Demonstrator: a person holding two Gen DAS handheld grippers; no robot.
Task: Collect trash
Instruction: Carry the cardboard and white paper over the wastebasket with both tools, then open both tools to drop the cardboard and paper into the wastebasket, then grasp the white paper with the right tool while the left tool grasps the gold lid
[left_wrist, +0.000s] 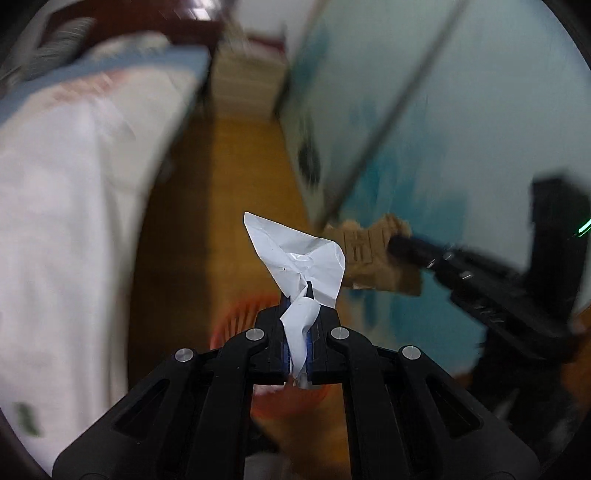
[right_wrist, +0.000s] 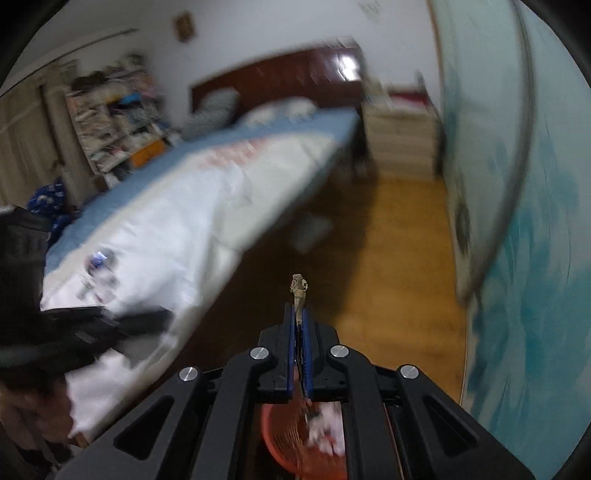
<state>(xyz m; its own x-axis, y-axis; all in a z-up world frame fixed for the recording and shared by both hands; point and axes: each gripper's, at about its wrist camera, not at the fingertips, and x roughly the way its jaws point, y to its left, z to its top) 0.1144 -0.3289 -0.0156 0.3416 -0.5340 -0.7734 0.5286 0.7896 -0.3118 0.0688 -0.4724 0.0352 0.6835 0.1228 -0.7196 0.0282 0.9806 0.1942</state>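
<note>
Left gripper (left_wrist: 297, 295) clamped on crumpled white paper (left_wrist: 301, 254), which juts beyond its tips. Right gripper (right_wrist: 298, 314) clamped on brown cardboard scrap (right_wrist: 299, 290). Red basket (right_wrist: 280, 439) sits beneath both.

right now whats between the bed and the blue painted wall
A strip of bare wooden floor runs between the bed and the blue wall, ending at a pale cabinet. The right wrist view shows it best, though blurred.

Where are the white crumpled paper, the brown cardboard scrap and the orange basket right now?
white crumpled paper (left_wrist: 301, 254), left wrist view, on its creased middle above the claw.
brown cardboard scrap (left_wrist: 369, 254), left wrist view, on its printed face.
orange basket (right_wrist: 291, 439), right wrist view, on its slatted inner wall.
</note>
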